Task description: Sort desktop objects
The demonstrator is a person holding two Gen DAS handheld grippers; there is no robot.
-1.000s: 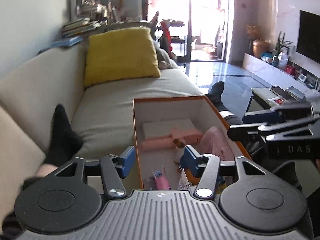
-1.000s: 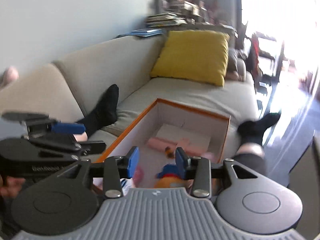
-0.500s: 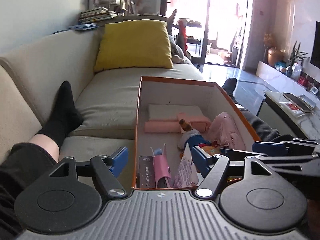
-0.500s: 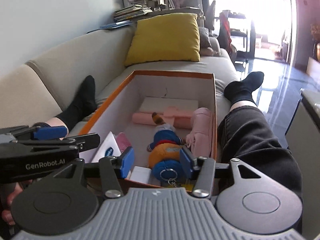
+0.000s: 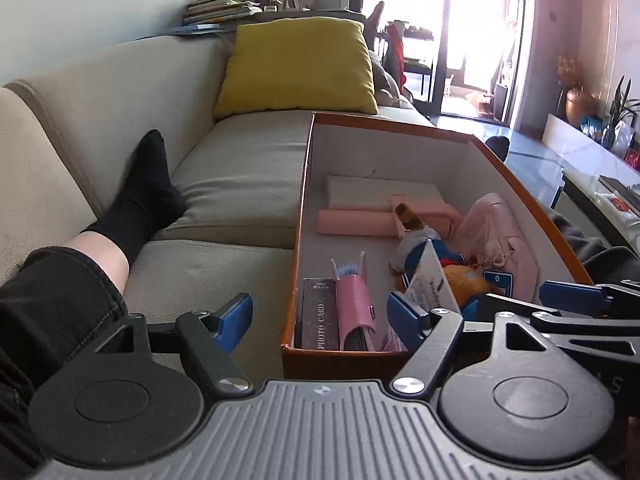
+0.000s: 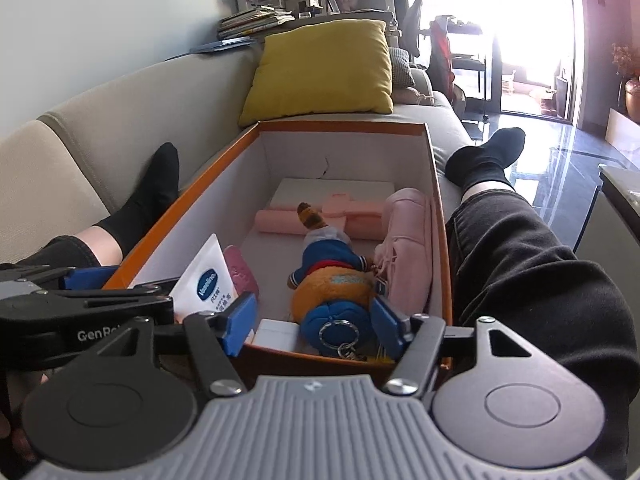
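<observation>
Lying lengthwise mid-box in the orange-rimmed cardboard box (image 6: 434, 184): plush doll (image 6: 332, 276), blue-and-orange. Pink pouch (image 6: 408, 240) along right wall; pink rolls (image 6: 280, 222) near far end; Vaseline tube (image 6: 206, 280), photo-card box (image 5: 320, 314) at near end.

box (image 6: 434, 184) orange outside, white inside | cushion (image 5: 300, 66) yellow | plush toy (image 6: 332, 280) orange-blue | socks (image 5: 144, 192) black

a yellow cushion (image 5: 298, 66) is leaning against the back of a beige sofa (image 5: 244, 168), with stacked books and papers (image 6: 256, 20) sitting on the ledge behind it. a person's legs in black socks (image 6: 486, 158) are lying stretched along the seat (sunlight is glaring through the far doorway (image 5: 476, 32)).
</observation>
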